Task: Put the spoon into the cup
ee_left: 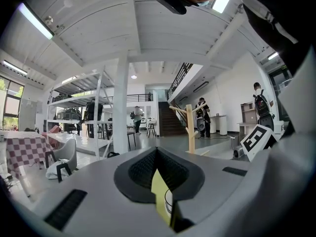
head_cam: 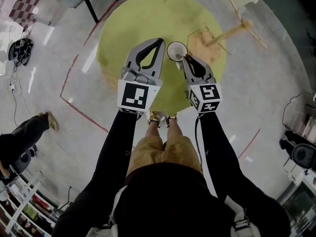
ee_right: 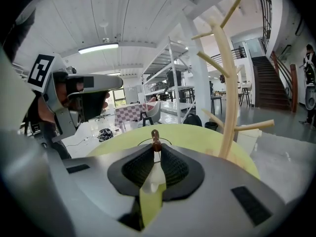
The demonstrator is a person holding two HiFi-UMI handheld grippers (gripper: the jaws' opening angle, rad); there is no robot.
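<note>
Plainly, right gripper view shows tongs (ee_right: 156,151) clamping spoon (ee_right: 156,139).

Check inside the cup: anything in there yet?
Nothing shows in the cup; its inside looks bare from the head view. The spoon is pinched in the right gripper, whose tip covers a bit of the cup's near edge.
</note>
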